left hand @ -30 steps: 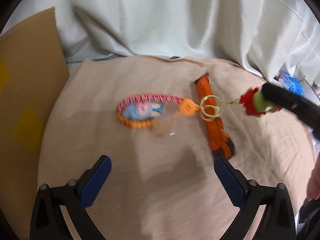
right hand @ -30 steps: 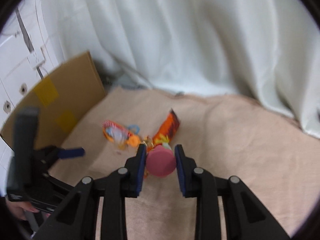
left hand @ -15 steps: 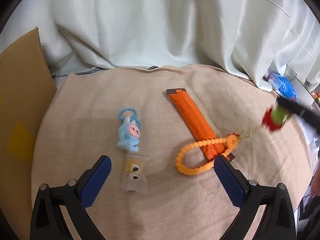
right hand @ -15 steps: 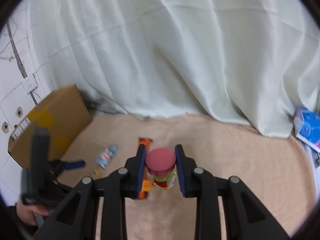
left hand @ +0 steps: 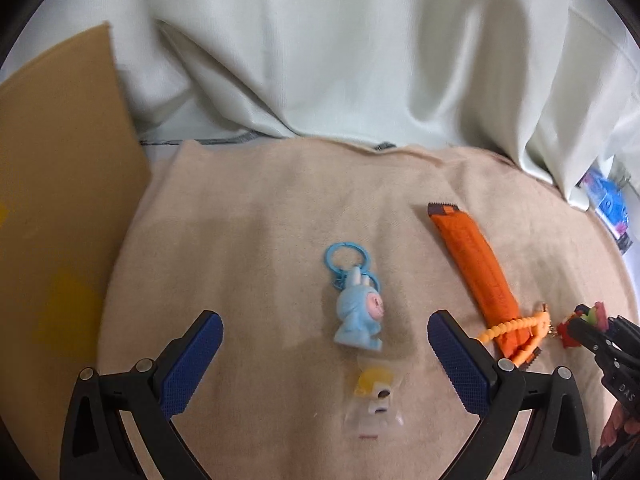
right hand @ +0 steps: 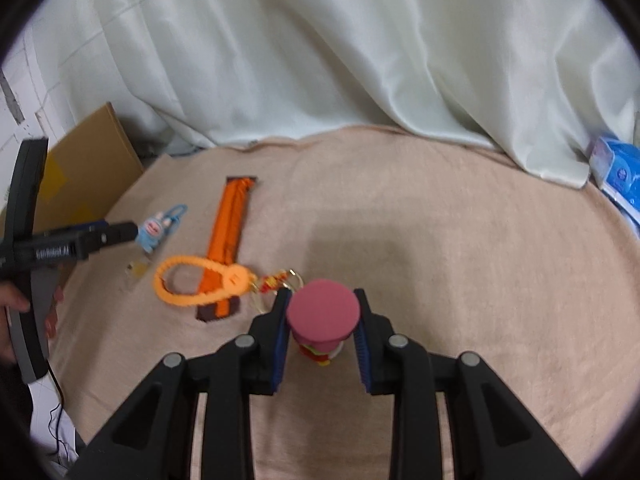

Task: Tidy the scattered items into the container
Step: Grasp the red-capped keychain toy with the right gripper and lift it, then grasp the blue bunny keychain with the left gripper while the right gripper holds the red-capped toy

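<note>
Right gripper [right hand: 322, 320] clamped on the red-capped toy [right hand: 323, 314] just off the beige cloth [right hand: 460, 240], left gripper [left hand: 325, 346] wide open around the blue bunny keychain [left hand: 359, 312], orange snack pack [left hand: 476, 268] alongside.

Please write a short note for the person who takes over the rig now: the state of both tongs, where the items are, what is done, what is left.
Left tongs: open, empty, hovering over the blue bunny.
Right tongs: shut on the figure; its orange loop lies across the orange packet.
Candy lies near the bunny, on the beige cloth.
Cardboard box stands at the left.
Done: nothing visibly in the box.
Left: all four items.
</note>
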Tool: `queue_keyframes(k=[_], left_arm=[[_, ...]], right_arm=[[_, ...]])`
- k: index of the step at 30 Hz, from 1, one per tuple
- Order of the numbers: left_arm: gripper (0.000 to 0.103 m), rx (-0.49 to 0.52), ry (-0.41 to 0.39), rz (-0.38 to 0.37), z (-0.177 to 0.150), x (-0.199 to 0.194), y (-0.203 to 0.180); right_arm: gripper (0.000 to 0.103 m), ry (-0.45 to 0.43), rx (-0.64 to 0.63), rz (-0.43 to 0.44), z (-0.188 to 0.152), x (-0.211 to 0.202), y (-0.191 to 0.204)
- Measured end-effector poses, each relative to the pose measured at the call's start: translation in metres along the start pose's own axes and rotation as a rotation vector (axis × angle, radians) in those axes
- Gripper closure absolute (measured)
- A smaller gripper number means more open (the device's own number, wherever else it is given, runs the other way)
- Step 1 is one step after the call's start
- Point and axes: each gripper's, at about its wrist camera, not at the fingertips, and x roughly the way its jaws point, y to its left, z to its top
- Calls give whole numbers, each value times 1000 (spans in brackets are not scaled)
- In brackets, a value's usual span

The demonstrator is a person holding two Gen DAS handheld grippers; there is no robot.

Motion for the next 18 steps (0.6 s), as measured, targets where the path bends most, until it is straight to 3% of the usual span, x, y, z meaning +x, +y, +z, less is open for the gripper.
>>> queue_keyframes(k=[4,10,11,12,15,17,18], left_arm=[[0,41,42,44,2,18,-14],[1,37,17,91,4,20,-13],[7,37,24,76,5,22,-11],[25,43,27,58,6,23,-11],[61,85,21,47,5,21,-15],[75,98,20,31,4,19,-19],[75,97,11,29,4,17,-19]], right_arm=[[70,0,17,4,-3,0,-4],[70,6,9,0,-4,-2,-4],[70,6,8,1,-5,-2,-4],[70,8,6,0,-4,-1,-3],[70,11,5,1,-3,0,-4],[70,12,8,4,-3,1,-4],[70,11,9,4,-3,1,-4]])
